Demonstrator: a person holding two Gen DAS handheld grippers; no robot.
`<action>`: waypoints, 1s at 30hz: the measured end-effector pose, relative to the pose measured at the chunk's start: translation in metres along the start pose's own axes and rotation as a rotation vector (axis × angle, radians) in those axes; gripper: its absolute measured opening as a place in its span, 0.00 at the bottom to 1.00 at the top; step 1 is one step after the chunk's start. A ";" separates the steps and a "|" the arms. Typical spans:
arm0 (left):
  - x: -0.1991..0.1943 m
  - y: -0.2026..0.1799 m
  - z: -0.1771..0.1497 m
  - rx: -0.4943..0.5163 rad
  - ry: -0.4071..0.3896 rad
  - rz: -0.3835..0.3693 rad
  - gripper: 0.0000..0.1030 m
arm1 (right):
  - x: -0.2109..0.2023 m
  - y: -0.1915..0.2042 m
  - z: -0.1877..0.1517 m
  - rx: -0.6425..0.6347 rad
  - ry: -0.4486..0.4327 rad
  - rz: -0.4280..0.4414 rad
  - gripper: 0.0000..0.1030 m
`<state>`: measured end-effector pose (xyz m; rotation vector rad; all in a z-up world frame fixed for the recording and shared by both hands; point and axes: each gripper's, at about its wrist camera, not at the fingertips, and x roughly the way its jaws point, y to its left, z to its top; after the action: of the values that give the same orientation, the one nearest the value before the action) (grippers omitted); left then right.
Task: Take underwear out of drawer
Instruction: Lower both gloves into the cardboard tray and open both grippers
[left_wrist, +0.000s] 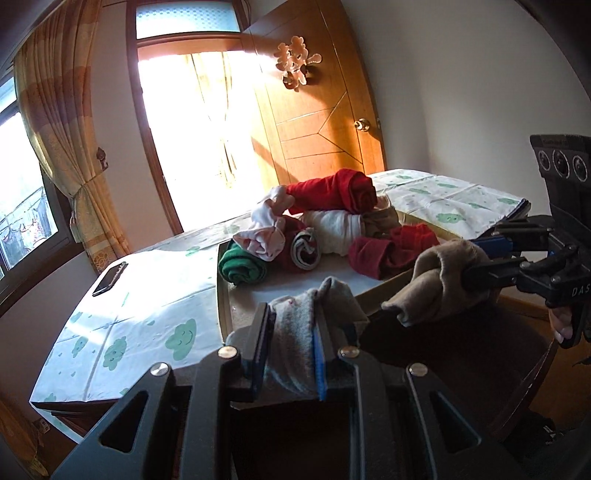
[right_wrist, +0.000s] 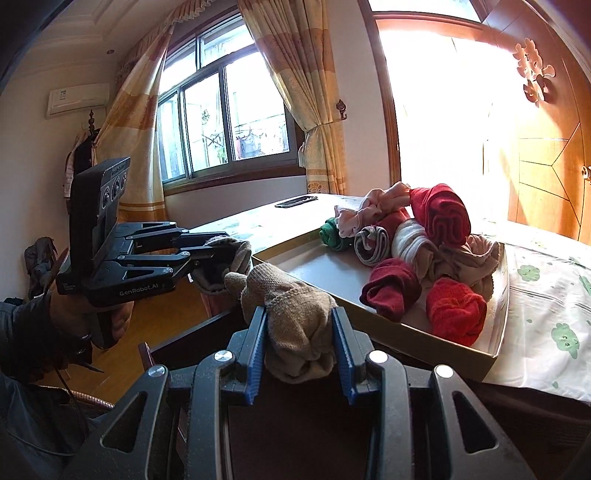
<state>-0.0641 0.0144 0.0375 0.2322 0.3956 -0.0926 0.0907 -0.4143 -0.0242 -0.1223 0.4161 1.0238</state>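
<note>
My left gripper (left_wrist: 291, 325) is shut on a grey rolled garment (left_wrist: 295, 343) just in front of the tray's near edge. In the right wrist view the same left gripper (right_wrist: 218, 251) holds that grey piece (right_wrist: 238, 254) at the left, in the air. My right gripper (right_wrist: 299, 317) is shut on a tan knitted garment (right_wrist: 295, 295). From the left wrist camera, the right gripper (left_wrist: 467, 260) and its tan roll (left_wrist: 436, 273) hang at the right. A shallow tray (left_wrist: 221, 280) (right_wrist: 406, 328) on the table holds several rolled pieces of underwear (left_wrist: 332, 206) (right_wrist: 439, 214), red, white, pink and green.
The table carries a white cloth with green cloud prints (left_wrist: 177, 332) (right_wrist: 546, 295). A black phone (left_wrist: 109, 278) (right_wrist: 295, 202) lies at its far corner. Behind stand a wooden door (left_wrist: 325, 122), a bright doorway and curtained windows (right_wrist: 221, 122). A dark open drawer front (right_wrist: 166, 350) sits below the grippers.
</note>
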 end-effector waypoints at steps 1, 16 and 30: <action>0.000 0.002 0.002 -0.001 -0.003 0.002 0.18 | 0.000 0.000 0.003 -0.002 -0.004 -0.001 0.35; 0.022 0.018 0.038 0.025 -0.015 0.040 0.18 | 0.020 -0.017 0.044 0.045 -0.013 -0.044 0.35; 0.072 0.034 0.048 0.000 0.073 0.040 0.18 | 0.063 -0.053 0.066 0.154 0.019 -0.089 0.36</action>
<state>0.0244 0.0331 0.0596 0.2443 0.4631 -0.0445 0.1822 -0.3722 0.0065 -0.0125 0.5012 0.9000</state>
